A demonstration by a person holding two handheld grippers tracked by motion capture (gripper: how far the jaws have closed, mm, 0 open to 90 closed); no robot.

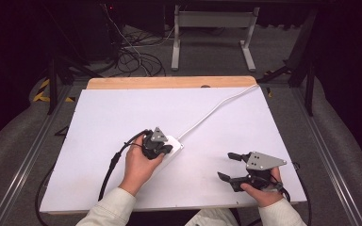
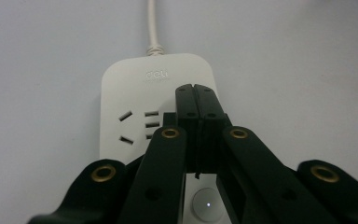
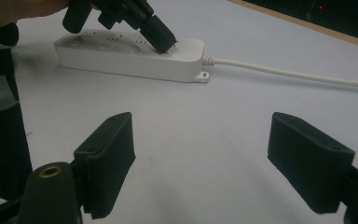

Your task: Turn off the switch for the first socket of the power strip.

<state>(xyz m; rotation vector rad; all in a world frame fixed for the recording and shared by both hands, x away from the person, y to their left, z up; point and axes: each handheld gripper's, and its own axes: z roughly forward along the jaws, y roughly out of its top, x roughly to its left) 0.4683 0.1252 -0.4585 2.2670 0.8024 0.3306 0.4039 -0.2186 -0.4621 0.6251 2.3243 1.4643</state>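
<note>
High view, surface: a white board (image 1: 122, 113) covers most of a wooden table (image 1: 169, 82) whose far edge shows as a pale strip; grey floor, tangled cables (image 1: 132, 56) and a white table frame (image 1: 212, 33) lie beyond.
High view, power strip: a white power strip (image 1: 173, 147) lies a little left of the board's centre, long axis diagonal, running from near-left to far-right.
High view, cord: its white cord (image 1: 217, 109) leaves the far-right end and runs on toward the board's far right corner.
High view, left gripper: the left gripper (image 1: 162, 148) sits over the strip, held in the left hand (image 1: 139, 165).
High view, right gripper: the right gripper (image 1: 227, 165), in the right hand (image 1: 261, 190), is near the board's near-right edge, well apart from the strip, jaws spread.

Left gripper view, jaws: pressed together with nothing between them, tips over the strip's top face near its cord end.
Left gripper view, power strip: the strip (image 2: 121, 93) runs away from the camera, cord (image 2: 153, 23) leaving at the top; socket slots (image 2: 137, 123) show left of the jaws and a round button (image 2: 207, 205) with a small lit dot shows below them.

Right gripper view, jaws: wide apart, holding nothing, above bare board.
Right gripper view, power strip: the strip (image 3: 121, 60) lies across the far left, cord (image 3: 284, 72) leading off right; the left gripper's closed tips (image 3: 163, 44) are on or just above its top near the cord end.
</note>
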